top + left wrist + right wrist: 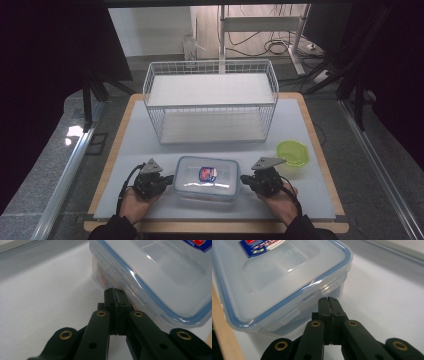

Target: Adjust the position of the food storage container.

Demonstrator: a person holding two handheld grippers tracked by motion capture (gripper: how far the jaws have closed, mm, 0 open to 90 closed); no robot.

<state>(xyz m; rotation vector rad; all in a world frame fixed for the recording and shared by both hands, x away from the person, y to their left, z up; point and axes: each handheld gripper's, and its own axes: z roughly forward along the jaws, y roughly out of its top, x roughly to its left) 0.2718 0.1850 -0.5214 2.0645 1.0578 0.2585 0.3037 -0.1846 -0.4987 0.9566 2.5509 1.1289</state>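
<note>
A clear plastic food container (207, 178) with a blue-sealed lid and a red-blue label lies on the white mat near the front edge. My left gripper (170, 178) is shut, its tips at the container's left end; in the left gripper view the closed tips (115, 291) sit against the side latch of the container (155, 272). My right gripper (244, 178) is shut too, at the container's right end. In the right gripper view its tips (329, 300) rest just below the lid flap of the container (279, 277). Nothing is between either pair of jaws.
A white wire basket (210, 100) stands at the back of the mat. A small green bowl (293, 152) sits to the right, just behind my right gripper. The wooden table edge (215, 226) runs along the front.
</note>
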